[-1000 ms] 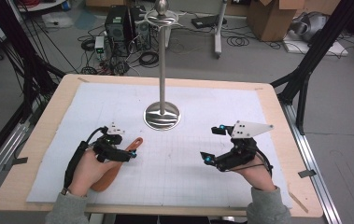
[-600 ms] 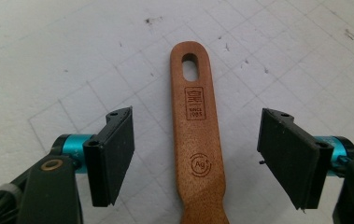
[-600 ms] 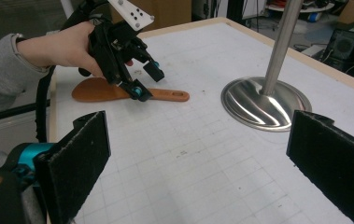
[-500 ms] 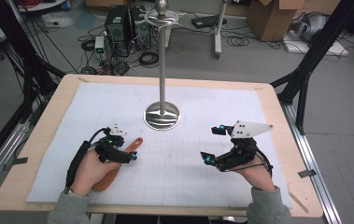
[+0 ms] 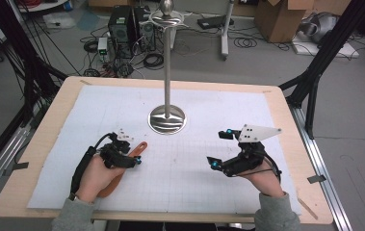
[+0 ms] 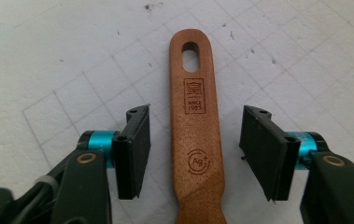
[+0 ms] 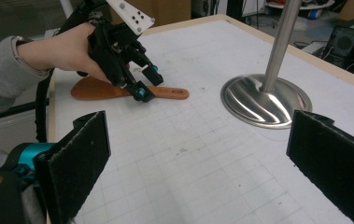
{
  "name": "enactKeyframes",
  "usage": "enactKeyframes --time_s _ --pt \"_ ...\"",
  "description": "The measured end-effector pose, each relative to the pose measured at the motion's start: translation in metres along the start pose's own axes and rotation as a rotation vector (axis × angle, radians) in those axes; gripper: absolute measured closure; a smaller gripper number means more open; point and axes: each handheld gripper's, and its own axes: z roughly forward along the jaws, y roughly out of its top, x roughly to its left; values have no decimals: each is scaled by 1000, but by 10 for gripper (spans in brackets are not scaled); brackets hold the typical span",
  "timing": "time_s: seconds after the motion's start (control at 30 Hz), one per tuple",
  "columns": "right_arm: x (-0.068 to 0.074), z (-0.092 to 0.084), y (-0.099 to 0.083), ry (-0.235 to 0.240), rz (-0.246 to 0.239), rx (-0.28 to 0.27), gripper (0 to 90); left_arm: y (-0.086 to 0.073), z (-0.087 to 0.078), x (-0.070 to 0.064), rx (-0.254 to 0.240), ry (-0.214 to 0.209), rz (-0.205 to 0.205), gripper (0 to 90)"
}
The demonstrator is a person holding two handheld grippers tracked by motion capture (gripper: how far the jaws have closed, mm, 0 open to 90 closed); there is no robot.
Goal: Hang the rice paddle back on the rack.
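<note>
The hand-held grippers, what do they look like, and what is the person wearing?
Each hand-held gripper is black with bright teal rings behind its two flat black pads. The left hand-held gripper trails a black cable; the right hand-held gripper carries a pale grey three-cornered plate with dark dots. The person wears grey sleeves.

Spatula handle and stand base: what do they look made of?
Spatula handle: apparently wood, smooth reddish-brown, faint grain and burned-in stamps. Stand base: likely polished metal, silvery, mirror-like streaked reflections.
</note>
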Motion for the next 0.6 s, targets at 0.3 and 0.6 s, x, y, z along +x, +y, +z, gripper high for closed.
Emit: enactKeyframes --time_s 0.3,0.6 --pt "0 0 0 0 -2 1 48 -1 -4 -4 16 0 8 545" --pt "0 -1 0 -1 2 -3 49 -1 -5 -6 20 -3 19 618"
